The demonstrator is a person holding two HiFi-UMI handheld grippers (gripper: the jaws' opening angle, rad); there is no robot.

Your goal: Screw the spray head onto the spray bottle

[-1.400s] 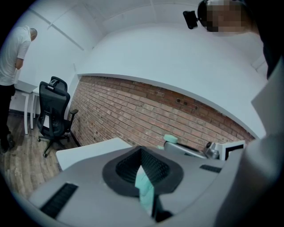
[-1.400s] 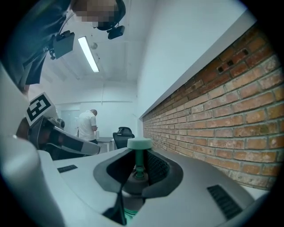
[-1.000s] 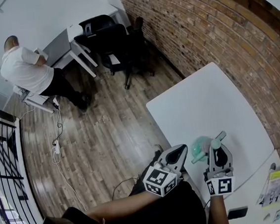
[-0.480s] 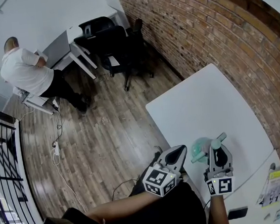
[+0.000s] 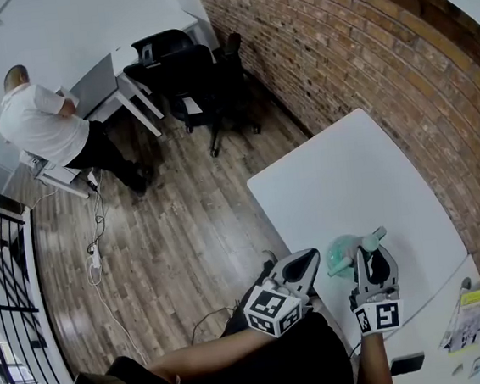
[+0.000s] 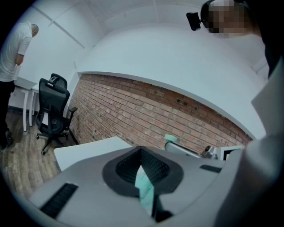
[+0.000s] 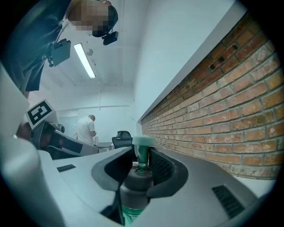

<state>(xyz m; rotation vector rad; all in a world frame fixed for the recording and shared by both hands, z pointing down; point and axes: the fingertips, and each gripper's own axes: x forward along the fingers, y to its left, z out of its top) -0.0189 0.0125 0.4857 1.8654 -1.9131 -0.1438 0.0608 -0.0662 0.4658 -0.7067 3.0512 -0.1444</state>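
The right gripper [image 7: 142, 166] is loosening off the spray head [image 7: 136, 184], likely re-gripping for another twist (left gripper [image 6: 143, 173] pinches the teal spray bottle [image 5: 342, 257]).

Bright, even light from a ceiling strip lamp [image 7: 85, 60]; fisheye edges bend, darken.

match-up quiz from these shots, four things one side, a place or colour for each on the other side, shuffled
Things
1. spray head
2. office chair
3. person in white shirt
4. table

Places or colours
A. black, on the wood floor
B. white, along the brick wall
C. between the right gripper jaws
D. standing at a far desk

Pairs: 1-C, 2-A, 3-D, 4-B

The right gripper's jaws are opening, with the spray head between them.
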